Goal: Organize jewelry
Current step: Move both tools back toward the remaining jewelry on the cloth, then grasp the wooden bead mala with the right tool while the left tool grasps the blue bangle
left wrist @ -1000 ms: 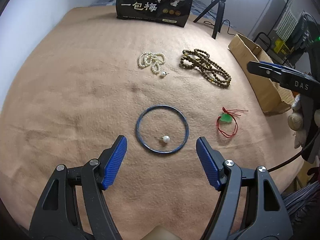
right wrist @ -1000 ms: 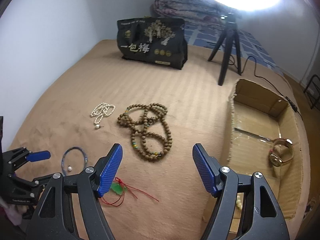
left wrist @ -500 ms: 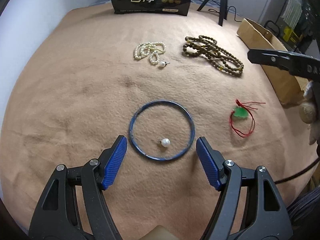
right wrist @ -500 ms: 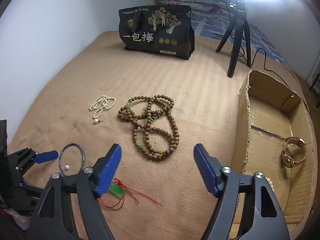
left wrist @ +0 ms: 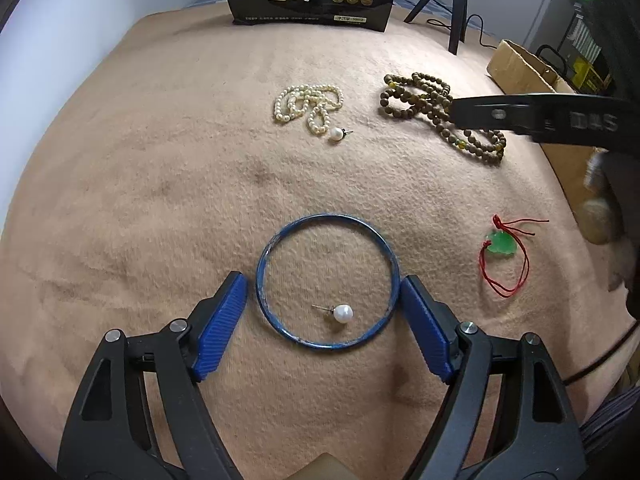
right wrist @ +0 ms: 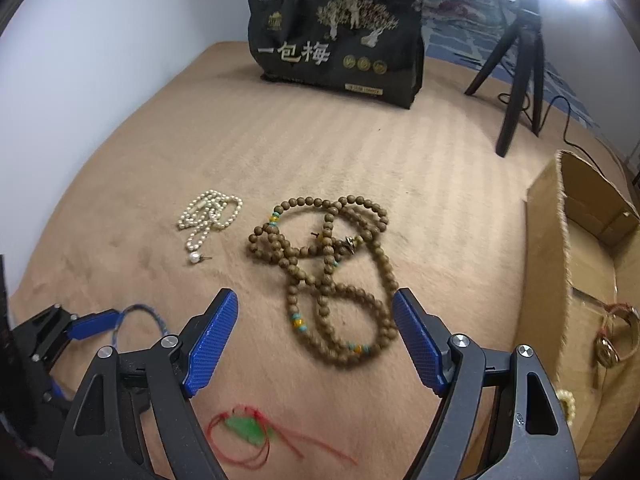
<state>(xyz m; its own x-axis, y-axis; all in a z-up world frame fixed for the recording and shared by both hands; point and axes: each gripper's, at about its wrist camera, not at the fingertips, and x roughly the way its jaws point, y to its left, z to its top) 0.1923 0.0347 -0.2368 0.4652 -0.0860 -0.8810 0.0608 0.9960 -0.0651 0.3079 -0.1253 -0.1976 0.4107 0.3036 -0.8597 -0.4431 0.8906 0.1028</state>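
My left gripper (left wrist: 322,294) is open, its blue pads on either side of a blue bangle (left wrist: 280,240) that lies flat on the tan blanket. A pearl stud earring (left wrist: 342,314) lies inside the bangle. My right gripper (right wrist: 314,306) is open over the near end of a brown wooden bead necklace (right wrist: 320,256), which also shows in the left wrist view (left wrist: 404,98). A pearl strand (left wrist: 306,106) with a second pearl stud (left wrist: 337,133) lies to the left of the beads. A green pendant on red cord (left wrist: 502,245) lies near the right gripper's base (right wrist: 244,428).
An open cardboard box (right wrist: 548,264) stands at the right and holds a gold watch (right wrist: 612,340). A black snack bag (right wrist: 340,40) and a black tripod (right wrist: 520,64) stand at the far side. A wall runs along the left.
Both grippers have moved forward and down. The left one now straddles the blue bangle. The right one has closed in on the wooden bead necklace. Both stay open.
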